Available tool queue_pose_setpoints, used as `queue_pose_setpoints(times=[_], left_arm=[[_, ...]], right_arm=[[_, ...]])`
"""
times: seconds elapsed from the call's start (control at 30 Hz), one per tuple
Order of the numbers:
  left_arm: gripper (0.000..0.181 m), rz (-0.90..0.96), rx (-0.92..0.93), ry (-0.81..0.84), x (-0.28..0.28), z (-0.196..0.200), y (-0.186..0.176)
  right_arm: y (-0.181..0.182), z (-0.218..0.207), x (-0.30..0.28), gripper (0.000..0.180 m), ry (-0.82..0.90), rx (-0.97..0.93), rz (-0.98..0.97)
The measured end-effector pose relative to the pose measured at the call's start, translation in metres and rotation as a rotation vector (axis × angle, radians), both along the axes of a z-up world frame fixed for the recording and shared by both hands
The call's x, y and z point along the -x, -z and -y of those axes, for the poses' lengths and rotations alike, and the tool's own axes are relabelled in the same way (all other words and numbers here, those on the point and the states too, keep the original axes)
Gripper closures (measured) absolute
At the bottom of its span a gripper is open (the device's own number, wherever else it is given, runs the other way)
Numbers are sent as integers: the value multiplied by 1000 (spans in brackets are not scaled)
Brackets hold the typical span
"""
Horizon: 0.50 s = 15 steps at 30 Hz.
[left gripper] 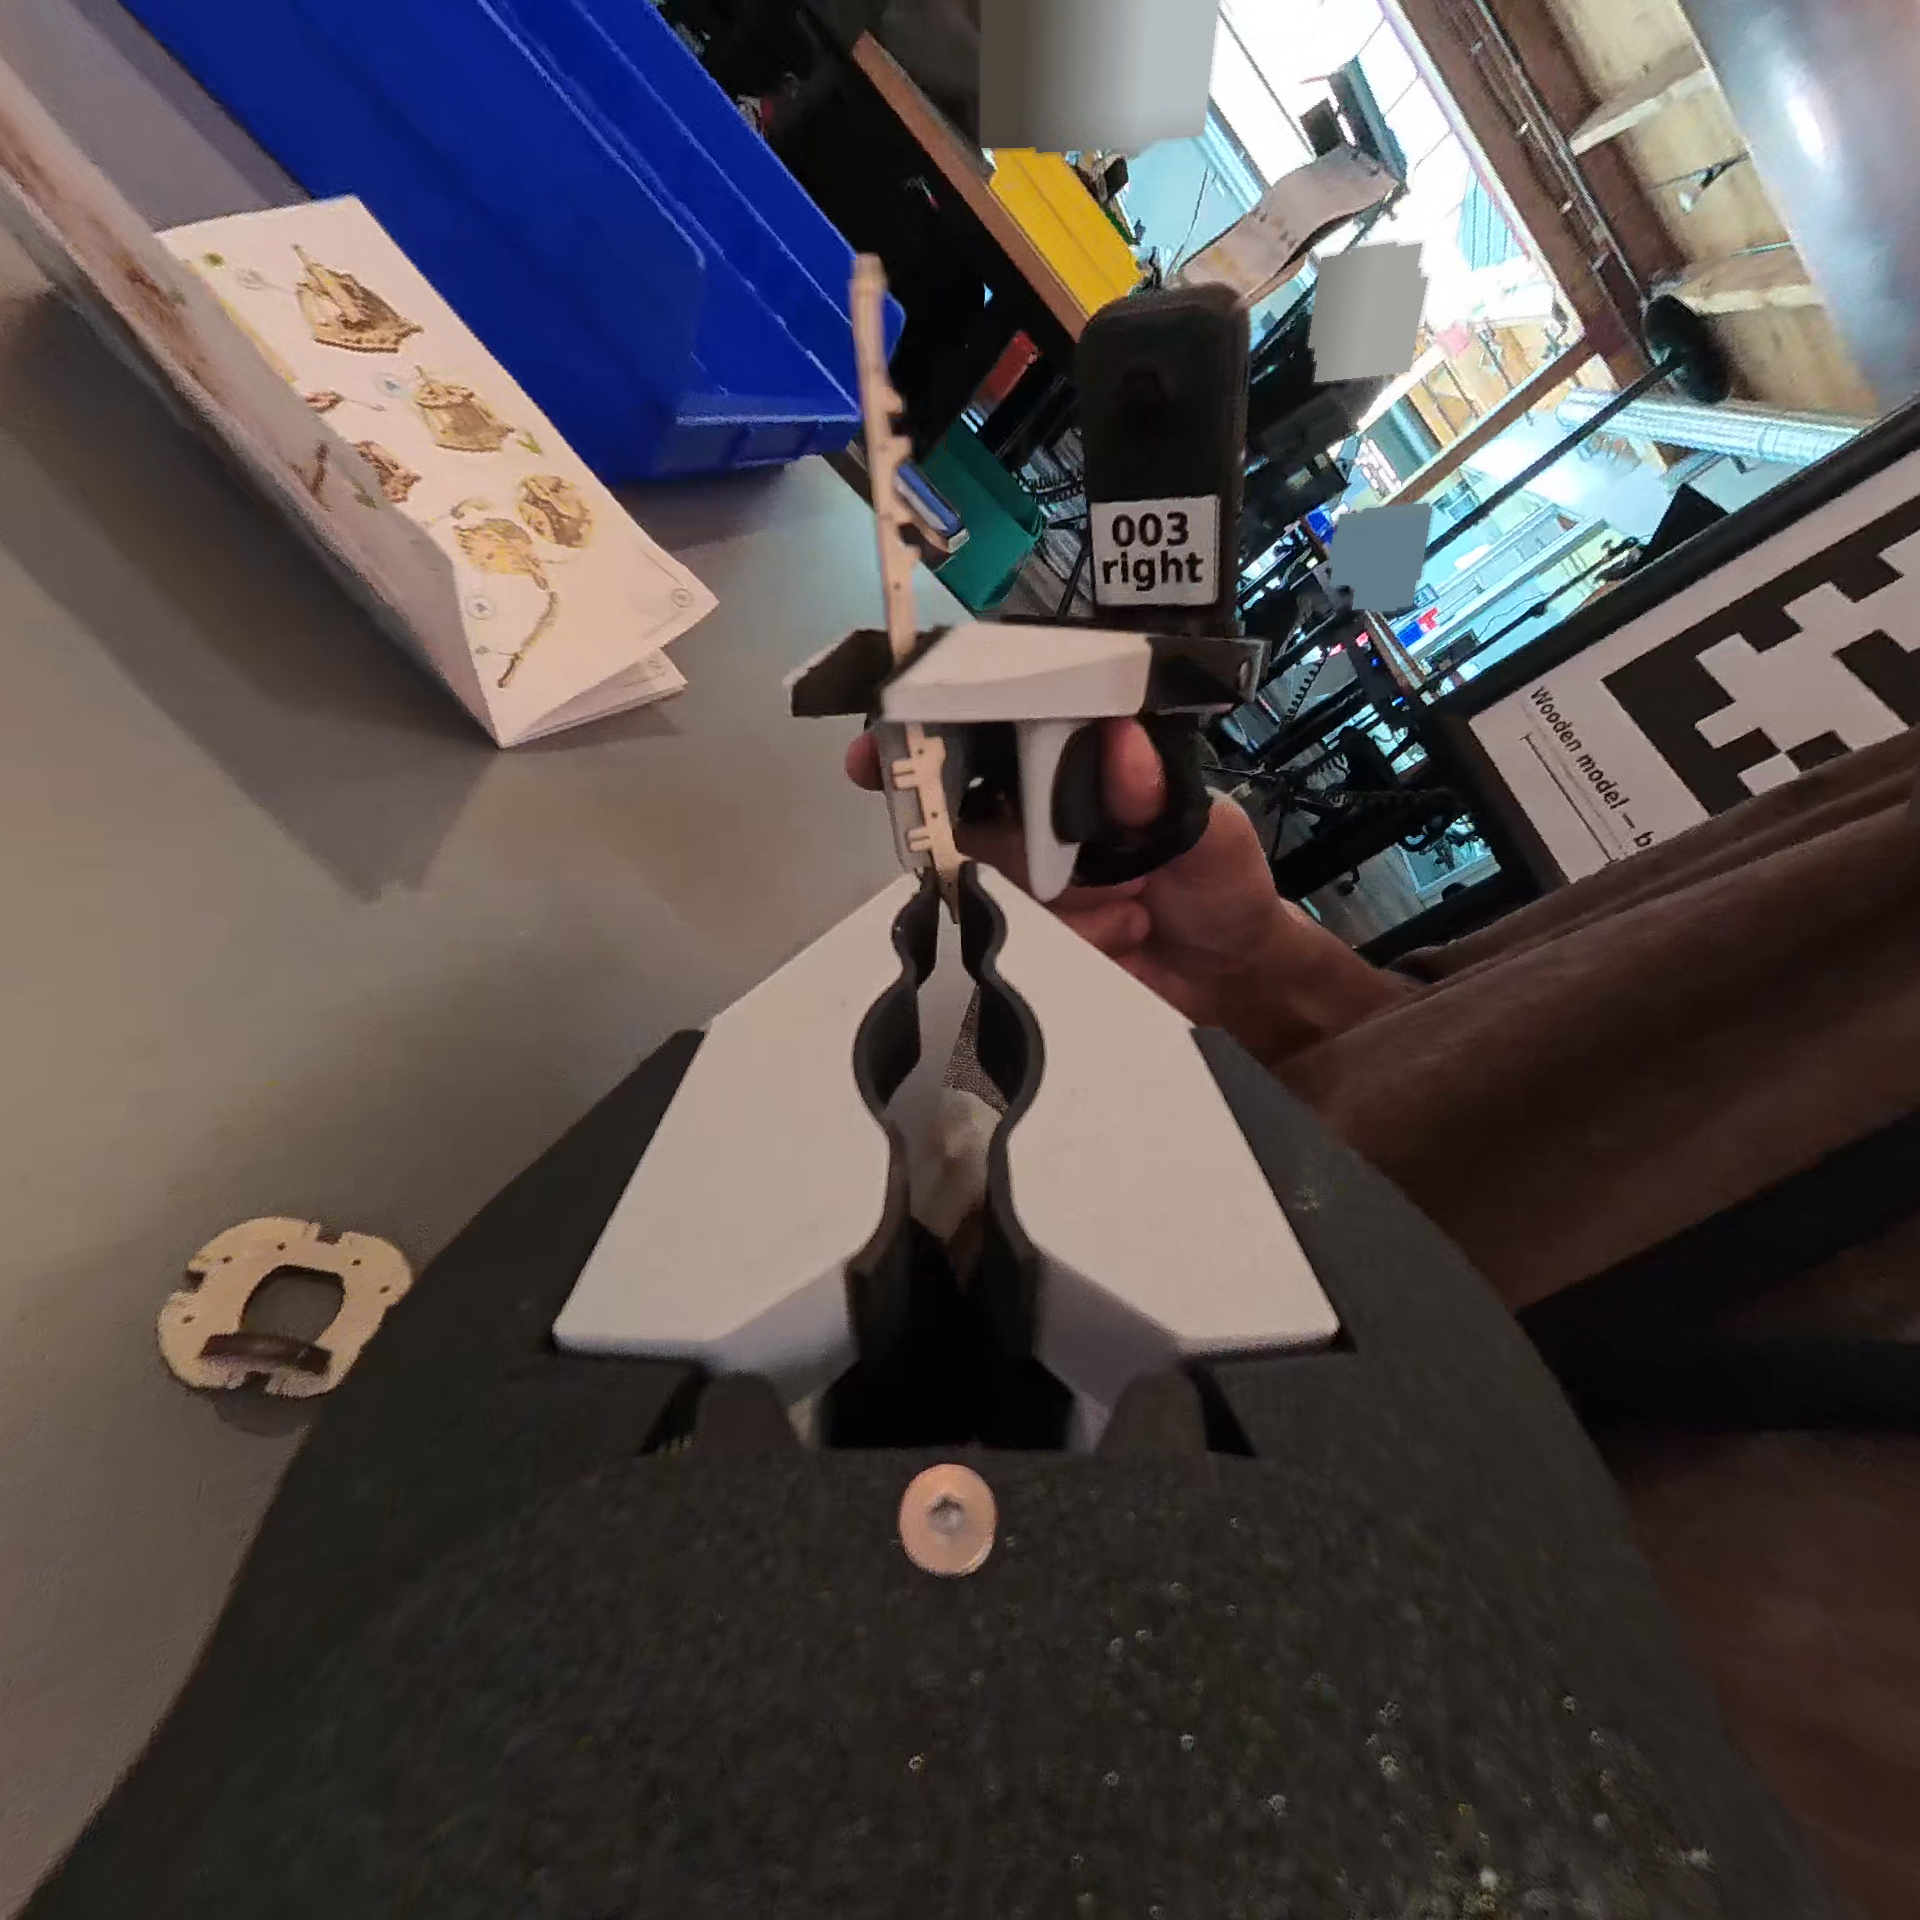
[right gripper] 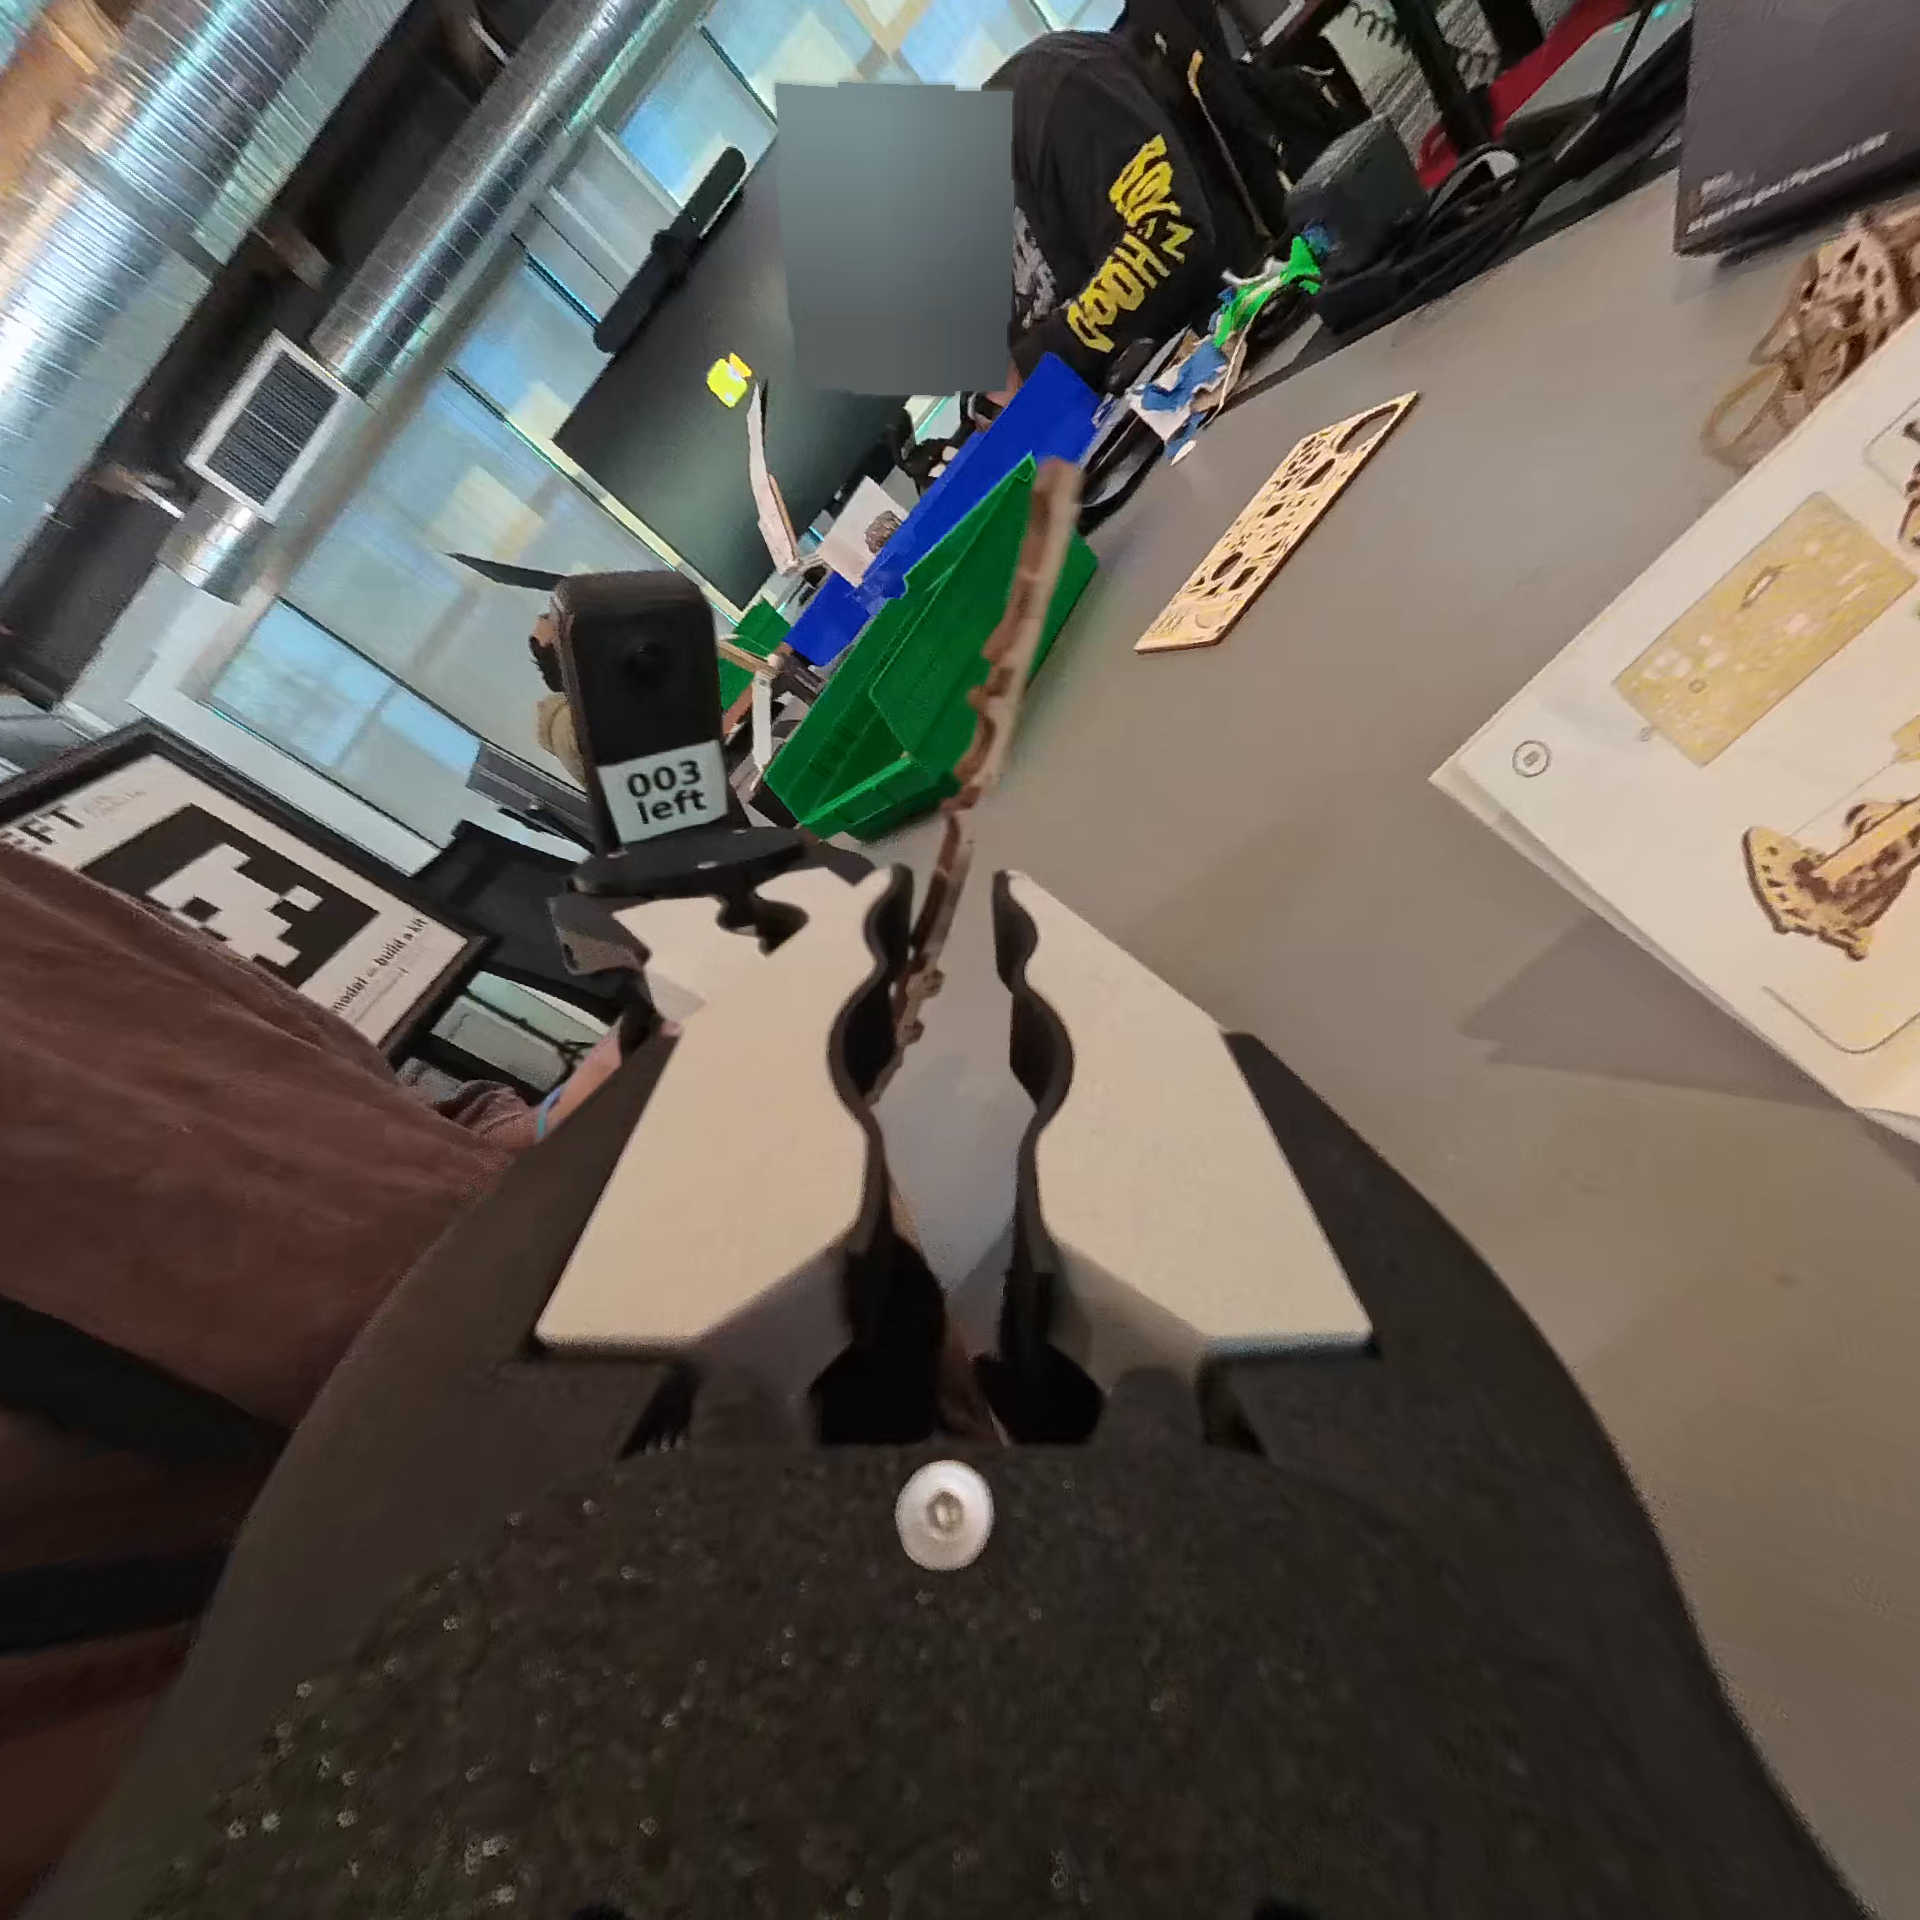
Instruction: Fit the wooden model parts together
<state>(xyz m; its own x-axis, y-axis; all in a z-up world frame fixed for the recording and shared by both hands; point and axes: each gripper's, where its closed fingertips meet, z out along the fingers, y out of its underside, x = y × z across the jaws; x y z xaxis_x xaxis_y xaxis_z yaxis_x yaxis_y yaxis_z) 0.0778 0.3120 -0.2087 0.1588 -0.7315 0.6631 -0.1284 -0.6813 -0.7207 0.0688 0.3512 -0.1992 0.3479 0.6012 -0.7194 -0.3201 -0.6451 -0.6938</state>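
Note:
A long thin notched wooden strip (left gripper: 885,457) stands nearly upright in the air, seen edge-on. My left gripper (left gripper: 943,891) is shut on the strip's lower end. My right gripper (left gripper: 904,675) faces it from above, held by a hand (left gripper: 1174,914). In the right wrist view the strip (right gripper: 1013,644) runs between my right gripper's (right gripper: 951,883) parted fingers. It lies against the left finger (right gripper: 790,1039) and a gap shows to the other. A flat horseshoe-shaped wooden part (left gripper: 281,1304) lies on the grey table at the lower left.
An open instruction booklet (left gripper: 436,457) and blue bins (left gripper: 582,260) lie on the table's far left. The right wrist view shows the booklet (right gripper: 1714,779), a cut-out wooden sheet (right gripper: 1273,520), green bins (right gripper: 914,686), an assembled wooden model (right gripper: 1829,322) and a person behind. The grippers are tip to tip, or close to it.

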Motion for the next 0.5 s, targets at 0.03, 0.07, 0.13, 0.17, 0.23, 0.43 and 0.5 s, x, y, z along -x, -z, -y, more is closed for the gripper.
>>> queue_pose_setpoints(times=[0.03,0.07,0.13,0.17,0.23,0.43,0.5], left_arm=[[179,8,-2,5,-2,2,-1],[179,2,2,9,-4,2,0],[178,-33,-11,59,-4,5,8],[177,-69,-31,86,-1,3,13],[152,-115,-102,107,8,-10,14],[156,-59,-42,353,10,-6,1],[160,36,-3,388,7,2,-11]], right_arm=[[-1,1,0,171,1,-11,7],[-1,1,0,172,-1,-12,16],[4,4,4,174,-42,11,37],[7,4,4,176,-49,30,40],[14,8,5,176,-114,97,6],[-9,53,18,176,-564,346,-400],[-11,64,23,176,-622,337,-367]])
